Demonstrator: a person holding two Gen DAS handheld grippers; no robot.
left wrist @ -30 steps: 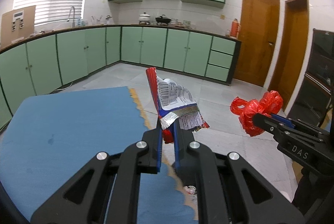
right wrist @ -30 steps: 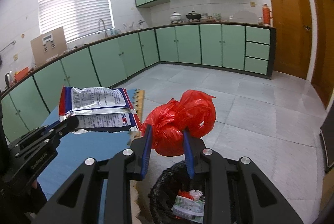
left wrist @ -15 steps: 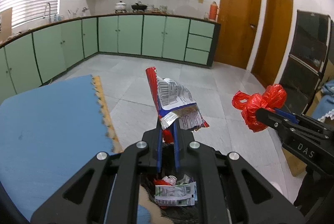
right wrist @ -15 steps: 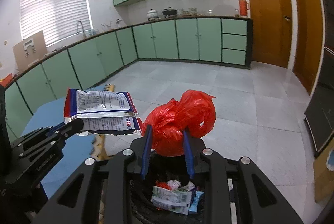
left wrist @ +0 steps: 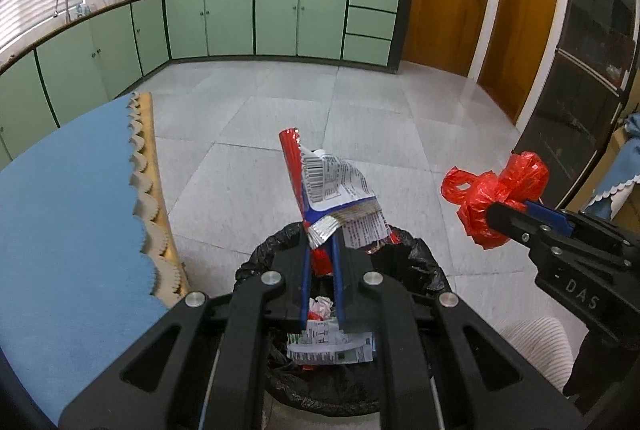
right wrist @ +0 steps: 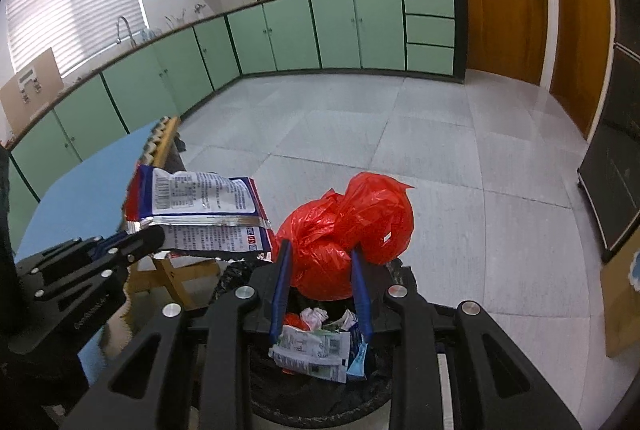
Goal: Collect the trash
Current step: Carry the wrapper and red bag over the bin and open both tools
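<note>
Over on the left, the blue surface [left wrist: 72, 230] with its scalloped edge has slid off to the side of both views. A second ago it filled the left wrist view; now the black-lined trash bin [left wrist: 420, 262] sits square under both tools. That is the big change: both loads have been carried off the surface and brought above the bin's mouth.

The left gripper [left wrist: 322, 262] has its jaws clamped on the lower edge of a crumpled snack wrapper [left wrist: 336, 185], red, blue and white, standing up from the jaws. Through the gap beneath it, earlier trash shows: paper scraps and a printed packet [left wrist: 328, 346] lying in the bin. The wrapper hangs over the near-left part of the bin's rim.

Moving right, the right gripper [right wrist: 320, 270] has its jaws pressed in on a knotted red plastic bag [right wrist: 348, 226], squeezed between the blue pads and bulging above them. From the right wrist view it hangs right over the bin's opening; the left wrist view puts it out to the right of the wrapper, the two apart.

The carry looks finished. What seems left is letting go, and both pieces look placed to fall inside. The light wrapper could drift or catch on the liner's rim, so it wants watching.
</note>
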